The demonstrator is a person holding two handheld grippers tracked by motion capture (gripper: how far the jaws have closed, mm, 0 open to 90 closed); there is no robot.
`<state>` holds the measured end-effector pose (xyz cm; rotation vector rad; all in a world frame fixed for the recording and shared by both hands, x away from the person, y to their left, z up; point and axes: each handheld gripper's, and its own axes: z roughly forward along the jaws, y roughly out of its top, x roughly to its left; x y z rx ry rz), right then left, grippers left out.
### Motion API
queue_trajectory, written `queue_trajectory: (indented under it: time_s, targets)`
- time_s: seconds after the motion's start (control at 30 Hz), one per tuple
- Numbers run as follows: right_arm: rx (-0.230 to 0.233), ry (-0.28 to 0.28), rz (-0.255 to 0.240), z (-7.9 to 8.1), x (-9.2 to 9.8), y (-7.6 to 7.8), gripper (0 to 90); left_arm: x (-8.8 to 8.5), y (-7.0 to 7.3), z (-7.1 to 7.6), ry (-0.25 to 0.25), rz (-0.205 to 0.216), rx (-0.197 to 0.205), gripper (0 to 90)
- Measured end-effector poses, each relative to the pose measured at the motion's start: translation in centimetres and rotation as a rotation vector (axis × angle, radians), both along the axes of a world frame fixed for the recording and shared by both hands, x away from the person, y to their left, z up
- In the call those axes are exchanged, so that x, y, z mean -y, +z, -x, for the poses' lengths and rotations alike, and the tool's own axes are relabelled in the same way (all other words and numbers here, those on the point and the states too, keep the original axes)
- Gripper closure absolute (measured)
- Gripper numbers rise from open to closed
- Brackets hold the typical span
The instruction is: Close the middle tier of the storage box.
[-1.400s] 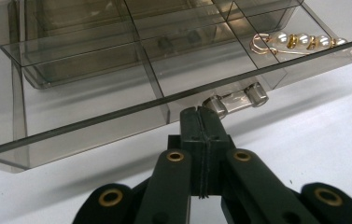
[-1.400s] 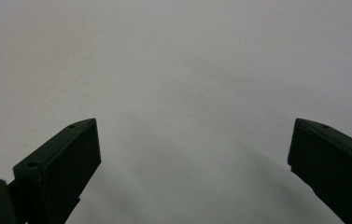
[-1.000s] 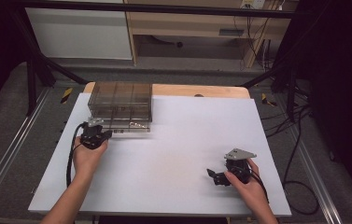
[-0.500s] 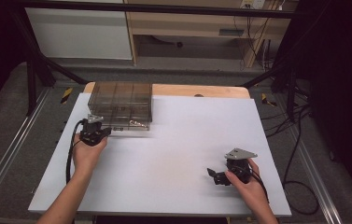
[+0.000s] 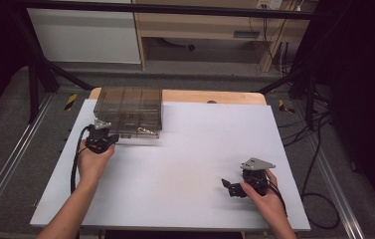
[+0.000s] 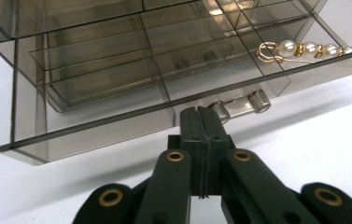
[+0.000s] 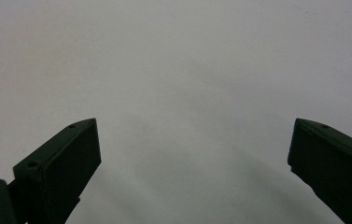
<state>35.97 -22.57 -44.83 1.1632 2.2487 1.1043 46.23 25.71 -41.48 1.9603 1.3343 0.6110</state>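
— Left gripper view: where is the left gripper?

— Jaws pressed together with nothing between them, tips at the front lip of the smoky clear organizer box (pearl piece in a front compartment), which sits at the table's far left.

— And the right gripper?

— Jaws spread wide over bare tabletop, holding nothing.

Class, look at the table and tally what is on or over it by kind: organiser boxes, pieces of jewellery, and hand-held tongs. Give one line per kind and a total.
Smoky clear organiser box: 1
Pearl and gold jewellery piece, lying in the open drawer: 1
Hand-held tongs: 2, left tongs shut by the drawer front, right tongs open over the white table
Total: 4
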Motion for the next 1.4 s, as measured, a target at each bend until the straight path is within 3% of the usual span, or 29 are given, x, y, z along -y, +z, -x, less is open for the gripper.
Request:
queue_trajectory:
  time_s: [0.9,1.4]
  targets:
    - [-0.007,0.005,0.002,0.1,-0.1,-0.1,2.8,0.1,-0.3,-0.4,-0.011,-0.001,-0.02,90.0]
    - [-0.002,0.02,0.009,0.1,-0.1,0.0,2.8,0.3,-0.8,-1.6,-0.006,-0.01,-0.02,90.0]
